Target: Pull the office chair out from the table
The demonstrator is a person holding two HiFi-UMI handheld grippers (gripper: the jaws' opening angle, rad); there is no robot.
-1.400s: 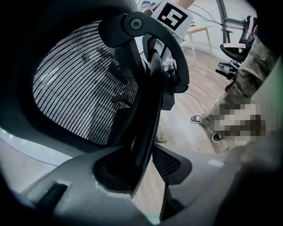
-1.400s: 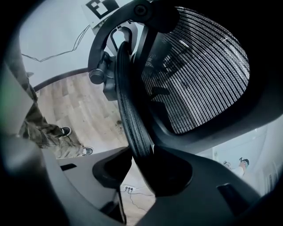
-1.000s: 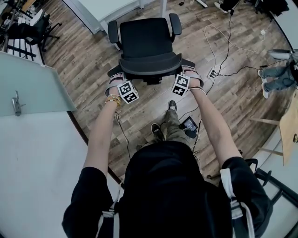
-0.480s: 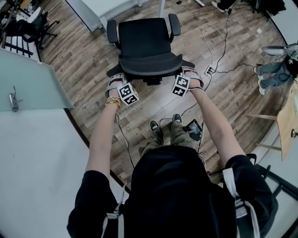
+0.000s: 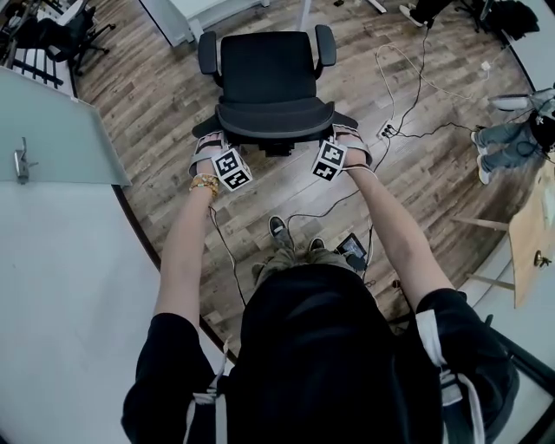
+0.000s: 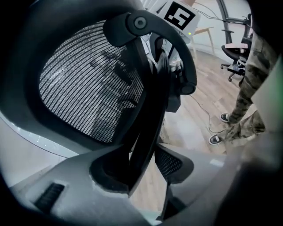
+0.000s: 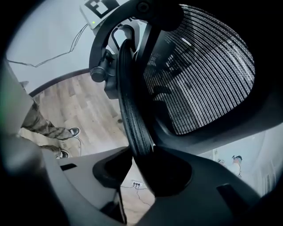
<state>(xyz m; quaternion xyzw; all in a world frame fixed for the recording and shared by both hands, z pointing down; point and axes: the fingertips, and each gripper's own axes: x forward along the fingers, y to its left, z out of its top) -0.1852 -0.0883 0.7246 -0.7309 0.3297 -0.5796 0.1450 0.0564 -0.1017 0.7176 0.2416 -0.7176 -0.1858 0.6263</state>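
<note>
The black office chair (image 5: 269, 69) stands on the wood floor, its mesh backrest (image 5: 273, 117) toward me. My left gripper (image 5: 217, 154) is at the backrest's left end and my right gripper (image 5: 344, 146) at its right end. In the left gripper view the backrest frame (image 6: 148, 128) runs between the jaws of the left gripper (image 6: 143, 170). Those jaws are opening, and a slit of floor shows beside one pad. In the right gripper view the backrest rim (image 7: 135, 123) sits pinched in the right gripper (image 7: 139, 170).
A white table (image 5: 186, 13) lies beyond the chair at the top edge. Cables and a power strip (image 5: 386, 130) trail across the floor at right. A glass panel (image 5: 52, 130) stands at left, another chair (image 5: 61, 35) at top left. A person's legs (image 5: 512, 143) show at far right.
The chair has rolled away from the white table, toward me, with both grippers on its backrest. My feet have stepped back.
</note>
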